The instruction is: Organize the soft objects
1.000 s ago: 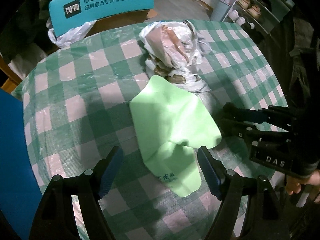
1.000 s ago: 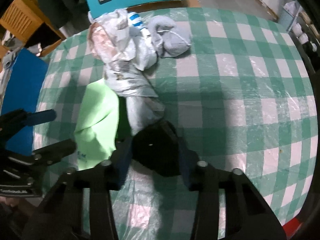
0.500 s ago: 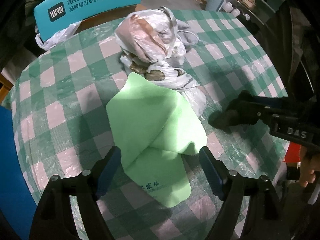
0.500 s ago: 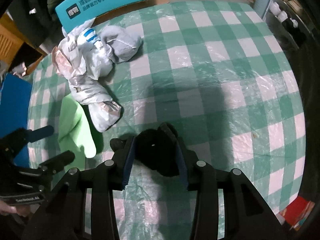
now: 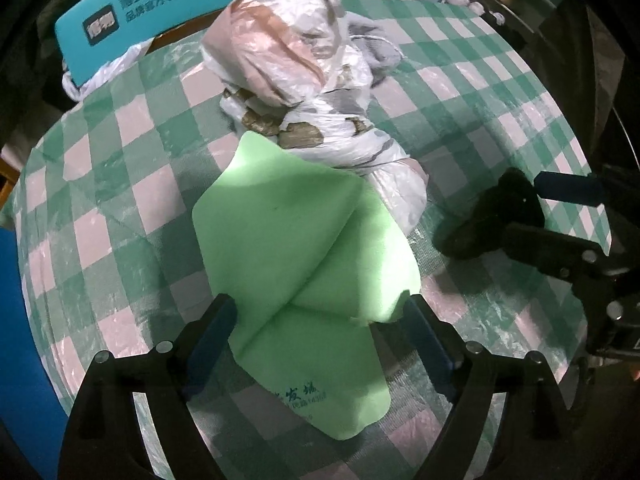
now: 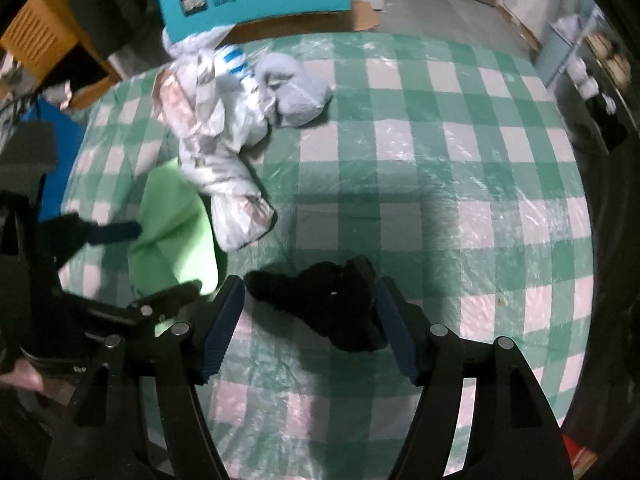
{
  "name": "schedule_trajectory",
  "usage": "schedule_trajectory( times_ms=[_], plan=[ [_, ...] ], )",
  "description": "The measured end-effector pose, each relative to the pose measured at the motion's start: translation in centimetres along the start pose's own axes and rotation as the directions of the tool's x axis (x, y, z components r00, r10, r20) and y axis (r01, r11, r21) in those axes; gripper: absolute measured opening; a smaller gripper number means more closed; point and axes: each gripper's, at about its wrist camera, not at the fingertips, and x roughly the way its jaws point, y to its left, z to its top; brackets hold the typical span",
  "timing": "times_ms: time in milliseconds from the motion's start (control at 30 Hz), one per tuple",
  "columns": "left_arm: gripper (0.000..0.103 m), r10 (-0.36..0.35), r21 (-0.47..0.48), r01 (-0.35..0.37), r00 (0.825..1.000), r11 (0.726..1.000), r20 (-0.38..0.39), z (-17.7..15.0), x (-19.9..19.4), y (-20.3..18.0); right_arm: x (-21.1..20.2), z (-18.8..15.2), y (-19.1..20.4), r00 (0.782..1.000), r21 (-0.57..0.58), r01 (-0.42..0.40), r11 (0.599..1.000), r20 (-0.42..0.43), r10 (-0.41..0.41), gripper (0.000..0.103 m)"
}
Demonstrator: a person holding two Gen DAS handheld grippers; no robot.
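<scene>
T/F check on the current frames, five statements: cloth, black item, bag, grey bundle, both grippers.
1. The green cloth lies flat and unfolded. False: it is folded over itself.
2. The left gripper is open, straddling the cloth. True.
3. The right gripper is clamped on the black soft item. False: its jaws have just been opening; the item lies between them on the table.
4. The white plastic bag lies beyond the cloth in the left wrist view. True.
5. The grey bundle sits on top of the green cloth. False: it lies apart, beside the bag.
</scene>
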Motion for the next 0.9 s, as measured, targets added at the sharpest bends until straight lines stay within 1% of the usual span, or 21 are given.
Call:
schedule_trajectory(
  times_ms=[67,133,167,200,233,267,333,367,433,533,667,700,767,900],
  plan=[
    [0.083,0.022,0.025,-0.023,1.000,0.999,0.012,-0.3,-0.1,-0.5,0.4,-0.1,0.3,1.000,-0.028,0.020,0.999,-0.009,-0.021,0.068],
    [0.070,0.067,0.060,-0.069,0.997,0.996,0.027,-0.5,-0.1,-0.9,0.6,-0.2,0.4,0.999,-0.043,0.033,0.999,-0.010,-0.033,0.068],
    [0.066,0.086,0.073,-0.089,0.996,0.993,0.034,-0.6,-0.2,-1.1,0.8,-0.2,0.3,0.999,-0.046,0.034,0.998,-0.009,-0.034,0.068],
    [0.060,0.099,0.080,-0.102,0.994,0.991,0.041,-0.7,-0.3,-1.1,0.9,-0.2,0.2,0.999,-0.049,0.034,0.998,-0.012,-0.035,0.068],
    [0.053,0.099,0.078,-0.103,0.994,0.992,0.051,-0.8,-0.4,-1.0,1.1,-0.2,0.2,0.999,-0.052,0.038,0.998,-0.016,-0.039,0.068],
    [0.048,0.100,0.073,-0.104,0.993,0.992,0.056,-0.8,-0.5,-0.9,1.4,-0.1,0.3,0.999,-0.054,0.043,0.998,-0.019,-0.044,0.068],
    [0.029,0.106,0.058,-0.110,0.992,0.992,0.063,-0.7,-0.8,-0.2,1.8,0.0,0.6,0.998,-0.057,0.050,0.997,-0.026,-0.052,0.068],
    [0.025,0.102,0.046,-0.105,0.993,0.993,0.063,-0.8,-1.1,0.4,2.0,-0.1,0.5,0.998,-0.058,0.052,0.997,-0.029,-0.054,0.068],
    [0.012,0.067,0.003,-0.068,0.996,0.998,0.055,-0.5,-1.4,1.6,2.4,-0.1,0.5,0.998,-0.058,0.056,0.997,-0.031,-0.058,0.068],
    [0.010,0.007,-0.059,-0.005,0.999,0.998,0.040,-0.8,-1.4,2.9,2.7,-0.1,0.4,0.998,-0.061,0.057,0.997,-0.029,-0.059,0.068],
    [0.009,0.003,-0.070,0.000,0.999,0.998,0.037,-1.5,-1.9,3.5,3.5,-0.2,1.2,0.997,-0.087,0.065,0.994,-0.028,-0.068,0.067],
    [0.009,0.002,-0.072,0.001,0.999,0.997,0.037,-1.7,-2.0,3.7,3.6,-0.3,1.4,0.997,-0.094,0.066,0.993,-0.027,-0.068,0.062],
    [0.009,0.000,-0.076,0.003,0.999,0.997,0.036,-2.1,-2.1,3.9,3.7,-0.3,1.6,0.997,-0.101,0.077,0.992,-0.021,-0.080,0.059],
    [0.009,0.002,-0.080,0.002,0.999,0.997,0.045,-2.1,-2.7,4.8,3.7,-0.5,2.0,0.997,-0.095,0.077,0.993,-0.015,-0.079,0.051]
  ],
)
